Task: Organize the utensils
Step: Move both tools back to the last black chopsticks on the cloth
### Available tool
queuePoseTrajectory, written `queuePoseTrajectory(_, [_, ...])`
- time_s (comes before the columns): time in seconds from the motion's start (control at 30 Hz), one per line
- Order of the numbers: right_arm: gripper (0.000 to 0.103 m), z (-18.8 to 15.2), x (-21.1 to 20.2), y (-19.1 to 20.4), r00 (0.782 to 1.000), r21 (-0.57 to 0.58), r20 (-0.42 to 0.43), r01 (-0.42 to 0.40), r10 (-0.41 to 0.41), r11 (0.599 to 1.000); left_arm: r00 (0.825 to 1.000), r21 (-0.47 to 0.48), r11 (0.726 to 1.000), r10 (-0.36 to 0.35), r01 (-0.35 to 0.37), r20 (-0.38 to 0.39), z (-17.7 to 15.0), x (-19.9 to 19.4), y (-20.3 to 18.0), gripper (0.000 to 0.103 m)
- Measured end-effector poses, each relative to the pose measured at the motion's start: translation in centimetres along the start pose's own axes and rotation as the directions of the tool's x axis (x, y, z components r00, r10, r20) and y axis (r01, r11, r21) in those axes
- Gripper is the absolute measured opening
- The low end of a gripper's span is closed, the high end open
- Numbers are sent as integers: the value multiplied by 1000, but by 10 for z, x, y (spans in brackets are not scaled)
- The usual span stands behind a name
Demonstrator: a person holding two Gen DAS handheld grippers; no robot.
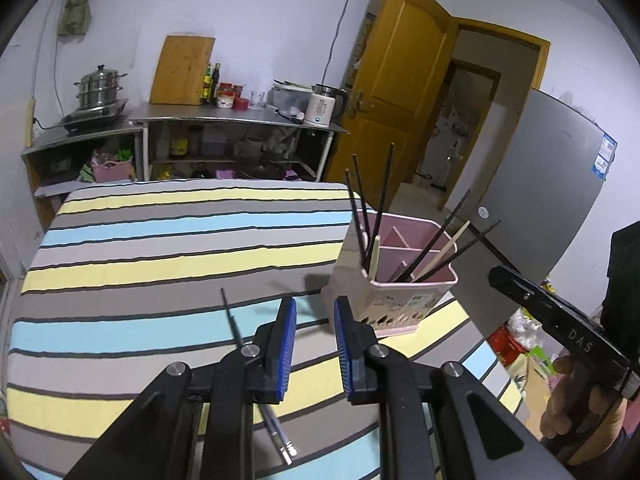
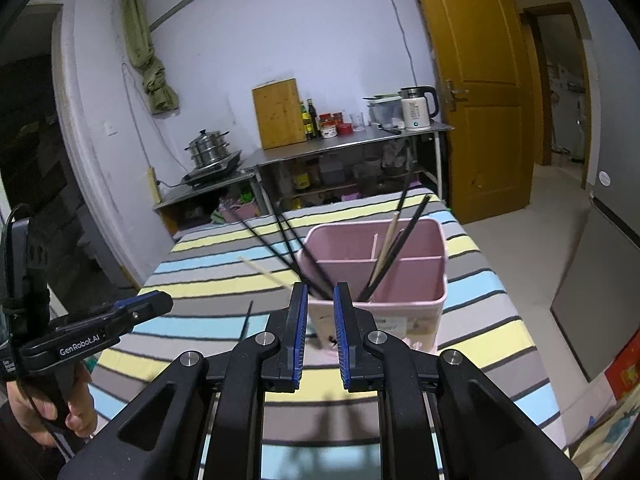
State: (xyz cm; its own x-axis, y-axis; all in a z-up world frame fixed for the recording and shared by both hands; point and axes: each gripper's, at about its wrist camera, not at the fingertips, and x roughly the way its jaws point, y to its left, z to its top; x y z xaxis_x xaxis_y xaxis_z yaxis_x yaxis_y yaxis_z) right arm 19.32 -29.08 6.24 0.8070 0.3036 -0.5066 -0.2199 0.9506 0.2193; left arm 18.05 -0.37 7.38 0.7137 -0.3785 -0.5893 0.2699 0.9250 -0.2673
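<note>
Your left gripper (image 1: 315,312) has its jaws slightly parted and empty, as does your right gripper (image 2: 320,300). Bring the left down over the loose chopstick (image 1: 236,326) lying on the striped cloth (image 1: 140,240), likely dark metal, and pinch mid-shaft. The pink holder (image 2: 404,280) stands just beyond, with chopsticks leaning in its near compartment.

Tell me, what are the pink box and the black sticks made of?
The pink holder looks like plastic: smooth, thin molded walls, faint sheen. The black chopsticks might be plastic or lacquered wood; too dark to tell. The pale chopstick looks like bare wood or bamboo.
</note>
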Motion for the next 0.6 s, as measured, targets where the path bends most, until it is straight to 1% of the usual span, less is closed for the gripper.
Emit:
queuePoseTrajectory(0.27, [14, -16, -5, 16, 999, -24, -14, -29, 29, 999, 1000, -5, 1000, 24, -24, 12, -24, -17, 9, 19])
queuePoseTrajectory(0.6, [14, -35, 8, 23, 996, -26, -67, -55, 54, 998, 998, -36, 998, 48, -49, -32, -45, -8, 27, 19])
